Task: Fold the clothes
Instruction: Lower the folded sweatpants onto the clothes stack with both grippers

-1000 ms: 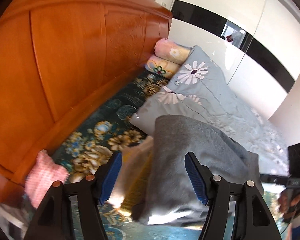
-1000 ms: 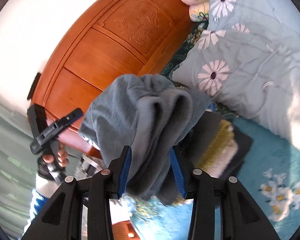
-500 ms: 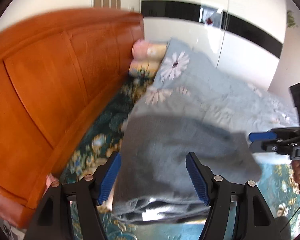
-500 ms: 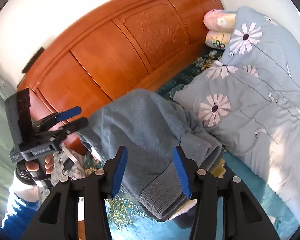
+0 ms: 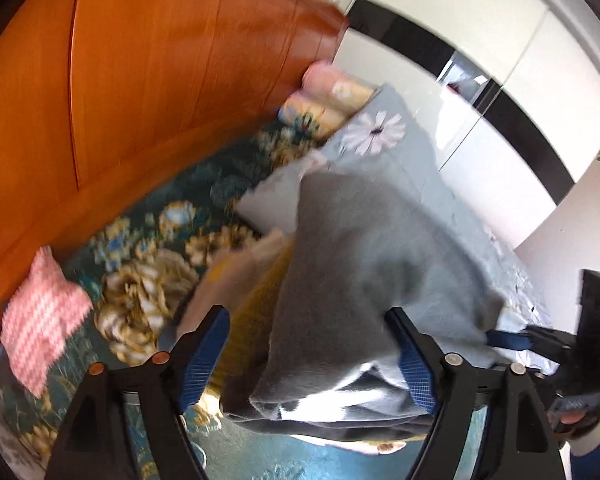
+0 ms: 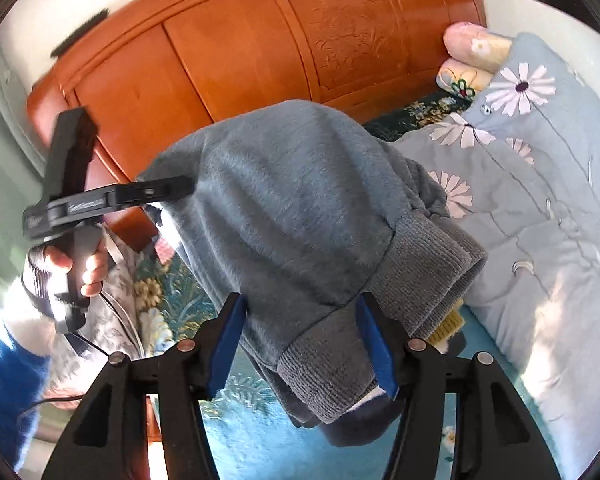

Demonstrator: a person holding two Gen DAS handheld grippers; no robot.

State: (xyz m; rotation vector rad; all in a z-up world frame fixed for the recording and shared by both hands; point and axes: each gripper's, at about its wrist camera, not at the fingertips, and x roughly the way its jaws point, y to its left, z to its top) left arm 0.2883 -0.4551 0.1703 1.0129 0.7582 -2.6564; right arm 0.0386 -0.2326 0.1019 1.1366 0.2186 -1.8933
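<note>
Left gripper (image 5: 308,354), lower centre of the left wrist view, points steeply down at the bed; its jaws have just been opening and now stand wide, the folded grey sweater (image 5: 364,280) lying between the blue pads (image 5: 204,354) without visible pressure from either. Right gripper (image 6: 302,346), lower centre of the right wrist view, also pitches down; its jaws have just been opening and stand moderately apart, the sweater's ribbed hem between them, and no pad visibly presses on it. The sweater sits atop a stack of folded clothes (image 5: 252,280) on the floral bedsheet (image 5: 148,280), centre frame in both views. In the right wrist view the person's left hand (image 6: 84,268), middle left, wraps the handle of the left gripper, a blue sleeve (image 6: 8,380) below it. The wooden headboard (image 6: 260,48) fills the upper frame, a daisy-print quilt (image 6: 540,168) the right side. A pink knitted piece (image 5: 40,320) lies lower left in the left wrist view. Lettering on the gripper body is too small to read; no other writing is legible.
</note>
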